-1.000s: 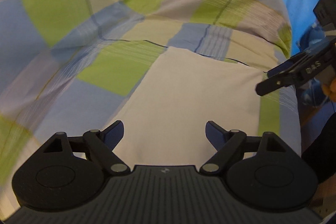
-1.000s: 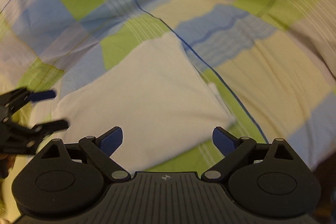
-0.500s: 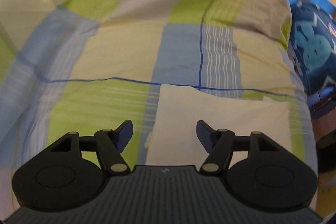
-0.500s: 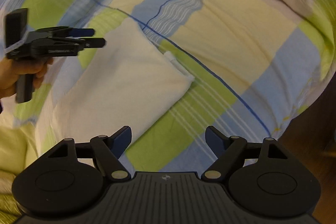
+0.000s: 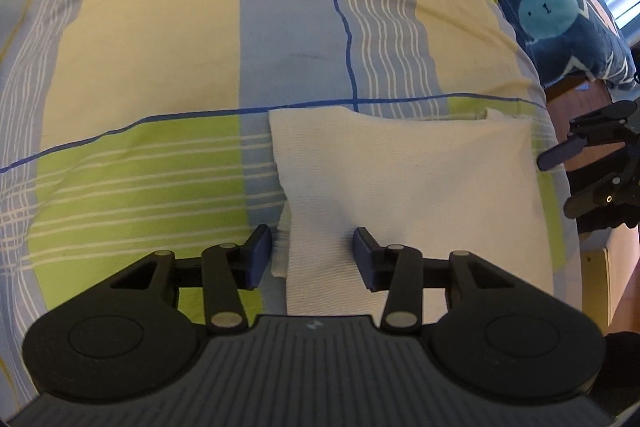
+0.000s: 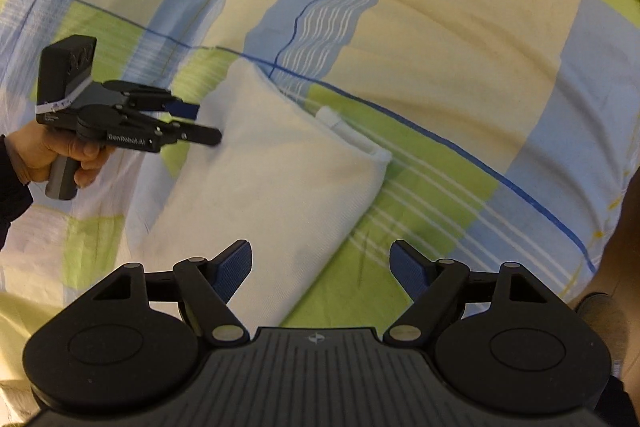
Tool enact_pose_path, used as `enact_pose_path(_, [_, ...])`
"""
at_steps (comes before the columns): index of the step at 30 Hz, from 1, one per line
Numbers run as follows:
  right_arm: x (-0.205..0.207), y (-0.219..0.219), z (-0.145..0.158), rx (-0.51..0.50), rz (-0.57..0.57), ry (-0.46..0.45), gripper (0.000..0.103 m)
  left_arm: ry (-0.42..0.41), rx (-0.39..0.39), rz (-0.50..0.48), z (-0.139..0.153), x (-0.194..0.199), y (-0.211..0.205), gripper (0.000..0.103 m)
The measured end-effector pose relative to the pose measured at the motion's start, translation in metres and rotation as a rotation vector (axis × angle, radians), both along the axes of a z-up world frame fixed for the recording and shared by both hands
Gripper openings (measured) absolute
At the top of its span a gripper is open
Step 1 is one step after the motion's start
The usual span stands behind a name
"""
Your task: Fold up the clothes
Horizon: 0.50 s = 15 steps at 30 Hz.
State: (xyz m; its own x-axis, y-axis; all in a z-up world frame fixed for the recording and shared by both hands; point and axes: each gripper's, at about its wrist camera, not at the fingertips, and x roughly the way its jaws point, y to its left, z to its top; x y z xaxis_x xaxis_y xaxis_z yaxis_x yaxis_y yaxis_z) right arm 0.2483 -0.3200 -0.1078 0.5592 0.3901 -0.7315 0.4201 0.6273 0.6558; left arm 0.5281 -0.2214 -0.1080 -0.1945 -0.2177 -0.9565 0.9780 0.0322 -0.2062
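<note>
Hovering over the bed, we are holding our left claw (image 5: pixel 312 251) spread above the near left edge of the folded white garment (image 5: pixel 404 179), lying mid-frame on the checked bedsheet (image 5: pixel 140 39). Our right claw (image 6: pixel 320 267) is spread too, gripping nothing. At upper right, a blue rabbit-print blanket (image 5: pixel 560 7) is lying beyond the bed's edge.

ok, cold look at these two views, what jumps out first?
The white folded cloth lying on the bright green, blue and cream checked bedspread catches the eye first. Next is the left gripper, held in a hand at the cloth's left edge with its jaws open astride that edge. Off the bed's right side in the left wrist view sits a dark blue fabric with a rabbit print.
</note>
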Motion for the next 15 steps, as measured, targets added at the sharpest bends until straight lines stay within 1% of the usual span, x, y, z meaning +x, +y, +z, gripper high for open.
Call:
enact_pose_path(2, [-0.003, 0.001, -0.002, 0.013, -0.027, -0.006, 0.080, 0.000, 0.006, -0.019, 0.001, 0.000, -0.001, 0.024])
enact_pose_path(6, [-0.011, 0.002, -0.006, 0.052, -0.075, -0.024, 0.080, 0.012, -0.007, -0.043, 0.003, -0.001, 0.003, 0.012])
enact_pose_path(8, [-0.010, -0.001, -0.008, 0.049, -0.112, -0.055, 0.076, 0.015, -0.020, -0.043, 0.003, -0.002, 0.005, 0.011])
enact_pose_path(10, [-0.008, -0.008, -0.014, 0.062, -0.164, -0.086, 0.075, 0.015, -0.030, -0.035, 0.002, -0.001, 0.007, 0.011])
enact_pose_path(14, [0.001, -0.014, -0.015, 0.065, -0.158, -0.090, 0.075, 0.024, -0.052, -0.019, 0.000, 0.001, 0.010, 0.011])
enact_pose_path(15, [0.003, -0.015, -0.015, 0.064, -0.154, -0.090, 0.073, 0.027, -0.058, -0.012, 0.000, 0.002, 0.010, 0.011])
